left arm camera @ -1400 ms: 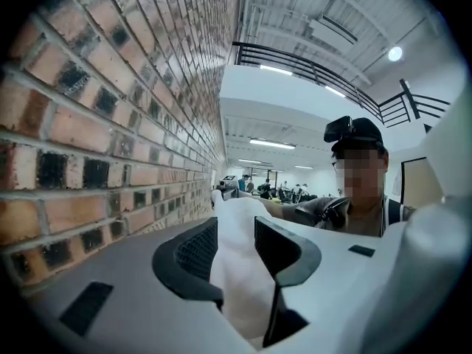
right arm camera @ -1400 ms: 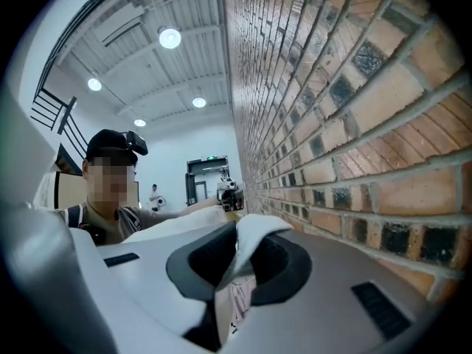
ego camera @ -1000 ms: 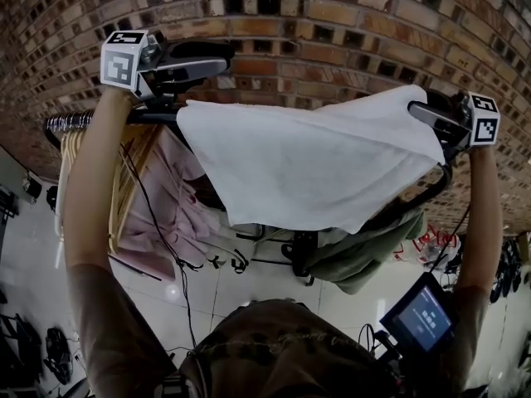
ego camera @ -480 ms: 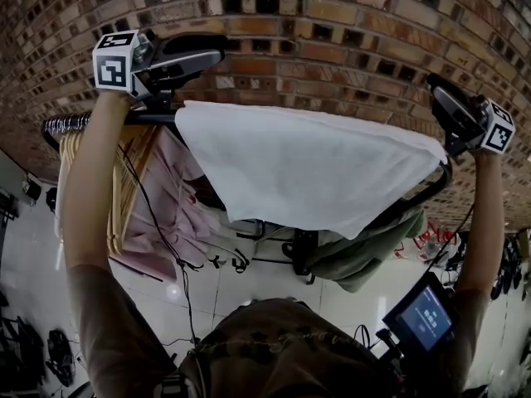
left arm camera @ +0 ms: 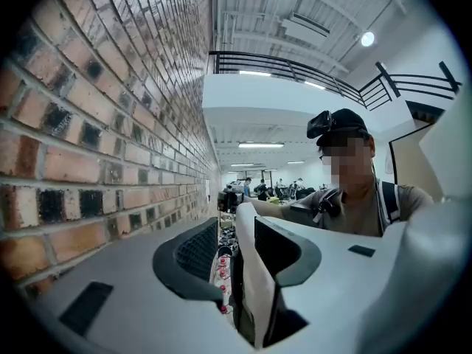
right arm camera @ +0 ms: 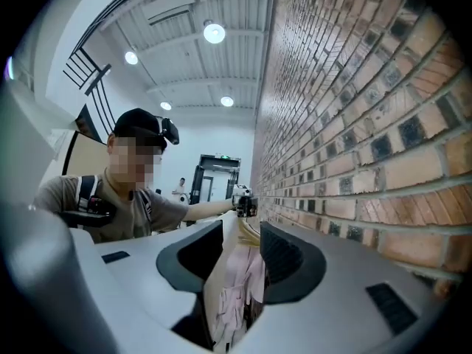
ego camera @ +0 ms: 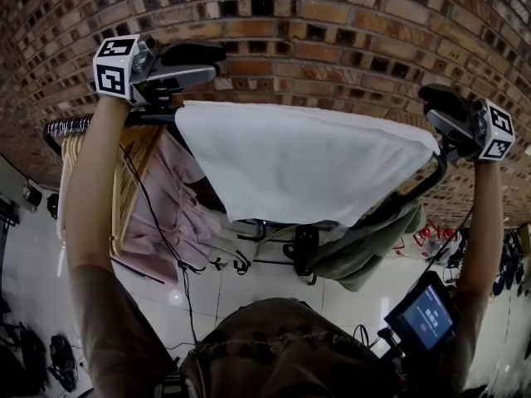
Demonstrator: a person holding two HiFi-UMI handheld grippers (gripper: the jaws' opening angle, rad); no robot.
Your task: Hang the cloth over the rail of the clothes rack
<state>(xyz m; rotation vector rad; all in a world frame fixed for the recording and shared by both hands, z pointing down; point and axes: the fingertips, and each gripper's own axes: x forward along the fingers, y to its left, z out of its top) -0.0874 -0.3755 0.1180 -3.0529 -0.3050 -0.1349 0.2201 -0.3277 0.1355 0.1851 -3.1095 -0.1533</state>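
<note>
Brick wall (ego camera: 315, 23) sits right behind the rail (ego camera: 149, 116), so there's almost no clearance on the far side. White cloth (ego camera: 299, 168) is draped over the rail, near flap hanging toward the person, lower edge slanting to a point on the right. Left gripper (ego camera: 211, 60) hovers just above the cloth's left corner, jaws apart; cloth edge lines up with the gap but isn't pinched. Right gripper (ego camera: 433, 109) is just above the right corner, jaws apart, nothing clamped. Hang looks essentially done; left, by my read: back both grippers off, maybe even out the drape. Left of the cloth, wooden hangers (ego camera: 124, 181) and pink garments (ego camera: 178, 197) crowd the rail. At the right end the rail bends down, green garment (ego camera: 365, 255) below. Free room is up and toward the person
</note>
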